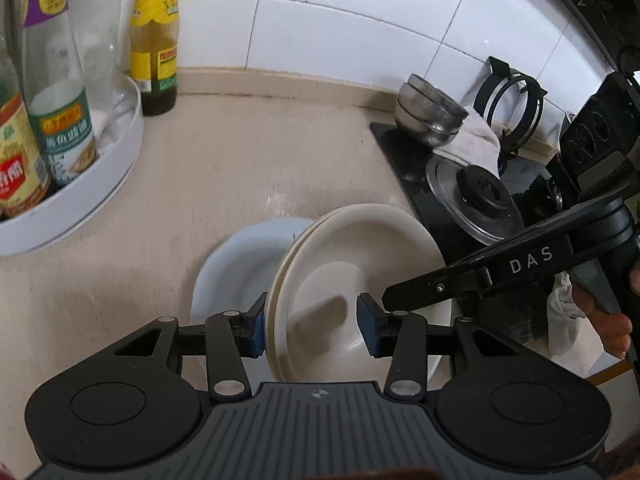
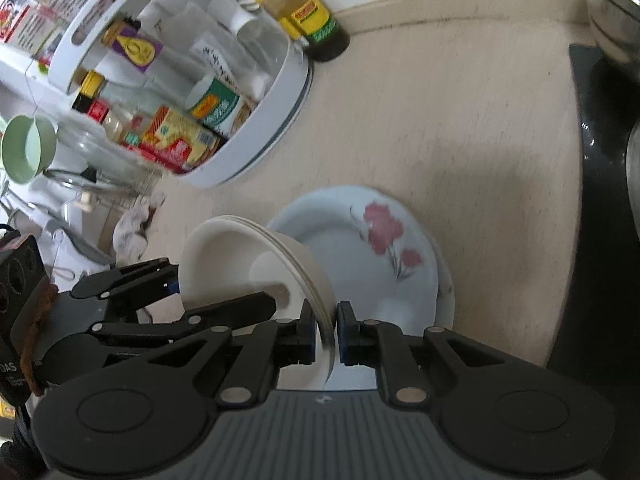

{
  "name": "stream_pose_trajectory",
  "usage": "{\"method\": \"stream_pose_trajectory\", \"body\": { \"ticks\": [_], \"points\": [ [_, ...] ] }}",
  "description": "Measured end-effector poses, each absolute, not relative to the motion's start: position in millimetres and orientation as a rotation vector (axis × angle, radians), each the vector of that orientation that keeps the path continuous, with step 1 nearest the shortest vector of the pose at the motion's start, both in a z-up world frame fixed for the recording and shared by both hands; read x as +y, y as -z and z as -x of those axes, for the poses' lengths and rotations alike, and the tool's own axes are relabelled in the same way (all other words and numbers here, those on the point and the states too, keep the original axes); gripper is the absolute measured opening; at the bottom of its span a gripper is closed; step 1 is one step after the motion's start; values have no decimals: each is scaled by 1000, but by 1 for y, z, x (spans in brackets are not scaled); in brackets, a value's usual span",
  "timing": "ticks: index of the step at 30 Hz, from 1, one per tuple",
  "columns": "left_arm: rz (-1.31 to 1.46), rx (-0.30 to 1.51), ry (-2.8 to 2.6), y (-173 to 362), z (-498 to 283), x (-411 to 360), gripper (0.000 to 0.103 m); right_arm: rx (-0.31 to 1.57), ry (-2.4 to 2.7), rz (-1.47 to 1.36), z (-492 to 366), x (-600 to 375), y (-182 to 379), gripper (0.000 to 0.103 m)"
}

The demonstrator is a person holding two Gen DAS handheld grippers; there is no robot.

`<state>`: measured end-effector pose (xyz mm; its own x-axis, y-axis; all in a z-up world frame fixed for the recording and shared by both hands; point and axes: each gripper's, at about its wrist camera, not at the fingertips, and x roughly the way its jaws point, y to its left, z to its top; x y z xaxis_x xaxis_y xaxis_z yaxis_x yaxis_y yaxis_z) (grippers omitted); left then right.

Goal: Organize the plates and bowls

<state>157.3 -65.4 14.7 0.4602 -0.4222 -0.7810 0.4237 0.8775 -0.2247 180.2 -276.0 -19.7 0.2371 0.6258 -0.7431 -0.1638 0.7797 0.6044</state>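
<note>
Bowls held above the flowered plate
Right gripper (image 2: 324, 334) pinched the tilted bowls (image 2: 256, 264); left gripper (image 1: 312, 326) stood apart, gripping nothing; plate (image 2: 380, 248) below; stacking unfinished.

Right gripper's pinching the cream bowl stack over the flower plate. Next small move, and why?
Probably lower the tilted cream bowls onto the flowered plate: right gripper clamps their rim, left gripper straddles the opposite rim with pads apart, so the stack hangs one-sided.

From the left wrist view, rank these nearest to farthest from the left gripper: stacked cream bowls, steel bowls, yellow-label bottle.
1. Stacked cream bowls: tilted, with the rim between the left gripper fingers.
2. Steel bowls: far right, on the black stove edge.
3. Yellow-label bottle: far left, against the tiled wall.
Two and three look close; the order is tentative.
</note>
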Motion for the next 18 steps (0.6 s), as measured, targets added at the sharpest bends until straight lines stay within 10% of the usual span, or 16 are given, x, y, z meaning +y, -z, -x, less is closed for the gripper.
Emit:
{"method": "stream_pose_trajectory", "body": {
  "ticks": [18],
  "points": [
    [36, 1003, 442, 3, -160, -66, 54, 1285, -589, -410, -191, -273, 36, 18]
  ]
}}
